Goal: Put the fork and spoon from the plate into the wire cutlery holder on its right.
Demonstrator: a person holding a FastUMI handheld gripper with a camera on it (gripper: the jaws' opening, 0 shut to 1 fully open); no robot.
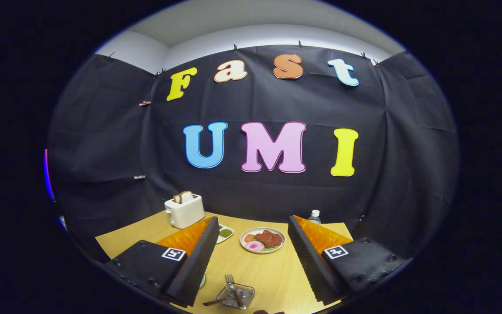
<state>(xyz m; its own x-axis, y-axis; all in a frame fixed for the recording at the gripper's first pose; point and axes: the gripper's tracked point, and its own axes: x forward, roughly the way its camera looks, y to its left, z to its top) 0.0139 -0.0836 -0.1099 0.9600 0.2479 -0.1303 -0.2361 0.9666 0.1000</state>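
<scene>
My gripper point(251, 266) hangs above the wooden table point(273, 274), jaws spread wide, nothing between the fingers point(196, 261), each finger a ribbed wedge with a square printed marker tag on its housing. Table is pale wood-grain laminate, smooth. Near the front edge, between my fingers and below them, sits the cutlery holder point(235, 296), a small squarish see-through container, looks glassy or fine wire, can't tell which. The fork point(232, 285) stands in it, metal, tines up, tilted slightly. A dark handle, likely the spoon point(211, 301), sticks out of the holder's left side, low and nearly flat; bowl end hidden. Just beside my left finger, a sliver of pale round rim, probably the plate point(201, 281), mostly hidden. Further back at mid table, a round white dish point(262, 240) with brown meat-like piece, pink ring slice, orange bit, green leaf. Left of it a small square dish point(225, 233) with green stuff, partly behind my left finger. At back left corner, a white glossy toaster point(184, 210) with two bread slices up. At back right, a clear water bottle point(314, 216), white cap, label unreadable.
</scene>
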